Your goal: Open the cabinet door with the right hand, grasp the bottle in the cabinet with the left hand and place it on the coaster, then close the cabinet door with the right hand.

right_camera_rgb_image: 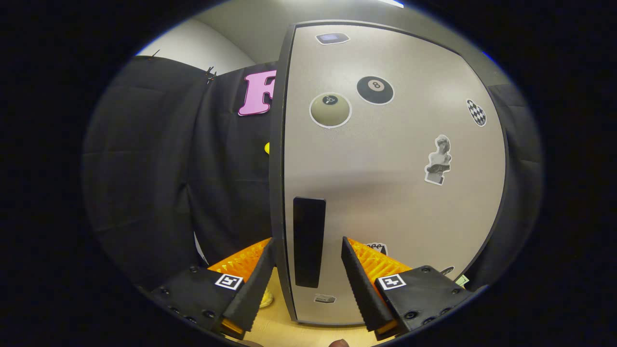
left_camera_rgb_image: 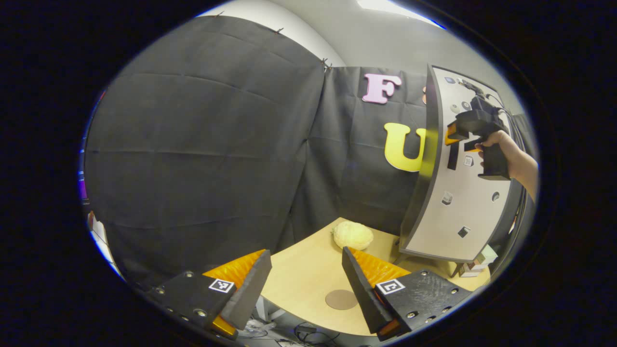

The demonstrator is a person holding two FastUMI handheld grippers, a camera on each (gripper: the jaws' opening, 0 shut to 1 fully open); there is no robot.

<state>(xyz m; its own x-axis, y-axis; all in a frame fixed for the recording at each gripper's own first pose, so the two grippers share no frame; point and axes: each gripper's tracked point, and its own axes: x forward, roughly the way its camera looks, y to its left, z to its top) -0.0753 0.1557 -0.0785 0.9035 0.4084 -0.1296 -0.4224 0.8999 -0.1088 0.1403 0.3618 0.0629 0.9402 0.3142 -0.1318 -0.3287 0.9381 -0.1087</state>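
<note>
Still early: the cabinet door [right_camera_rgb_image: 385, 193] looks shut or nearly so, so opening, bottle transfer and closing all remain. Right gripper [right_camera_rgb_image: 308, 277] is spread wide, its dark upright handle [right_camera_rgb_image: 309, 241] standing between the fingers, neither visibly pressing on it. In the left gripper view a hand [left_camera_rgb_image: 501, 149] holds that tool at the door. Left gripper [left_camera_rgb_image: 306, 284] is wide and empty; the round coaster [left_camera_rgb_image: 340, 299] lies on the table [left_camera_rgb_image: 308, 274] just ahead, between its fingers. Door: pale, flat, dark-edged, stickered. Bottle presumably inside.
</note>
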